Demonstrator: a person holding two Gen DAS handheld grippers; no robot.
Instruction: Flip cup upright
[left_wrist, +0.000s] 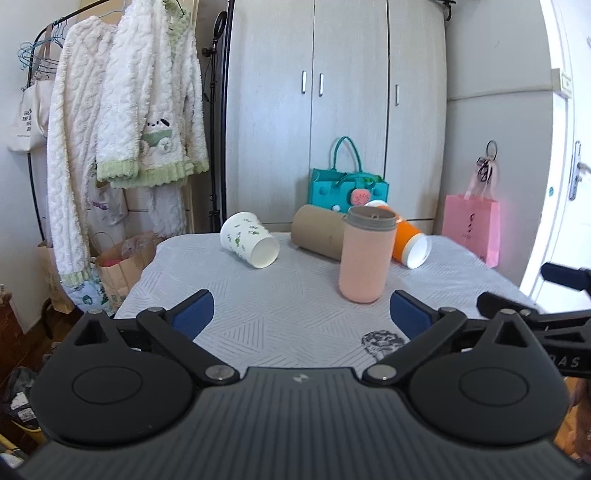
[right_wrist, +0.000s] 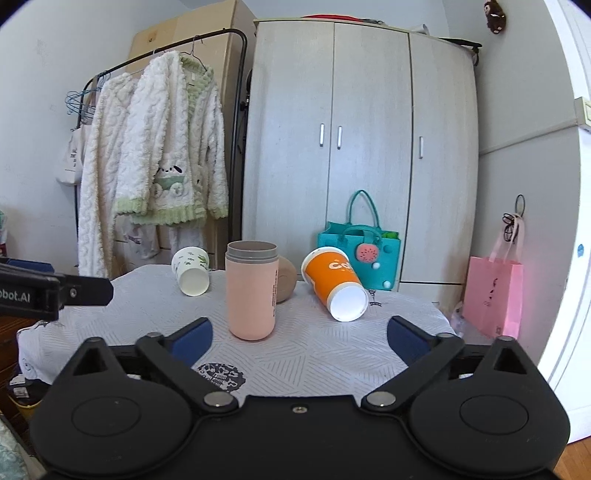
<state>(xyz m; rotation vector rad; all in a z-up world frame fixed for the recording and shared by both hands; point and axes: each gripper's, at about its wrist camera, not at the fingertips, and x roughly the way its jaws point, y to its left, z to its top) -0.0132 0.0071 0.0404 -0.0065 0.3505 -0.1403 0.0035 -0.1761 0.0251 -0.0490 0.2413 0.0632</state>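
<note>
A pink cup (left_wrist: 364, 254) is seen standing upright on the white patterned table cover (left_wrist: 280, 314), its grey rim uppermost; it is taken as the reference landmark. In the right wrist view the same pink cup (right_wrist: 252, 290) stands near the middle of the cover (right_wrist: 314, 354).

Left of and behind the pink cup, a white cup with green print (left_wrist: 250, 239) is found lying on its side, mouth turned toward the camera. Directly behind the pink cup, a brown cardboard tube (left_wrist: 319, 230) is lying on its side. Right of and behind the pink cup, an orange cup (right_wrist: 335, 282) is lying on its side, its white mouth facing forward. A teal bag (right_wrist: 359, 258) is noted beyond the orange cup, and a pink paper bag (right_wrist: 493, 295) further right.

The left gripper (left_wrist: 301, 314) is held in front of the pink cup, jaws spread wide with nothing between them. The right gripper (right_wrist: 299, 334) is likewise spread wide and empty, just before the pink cup
</note>
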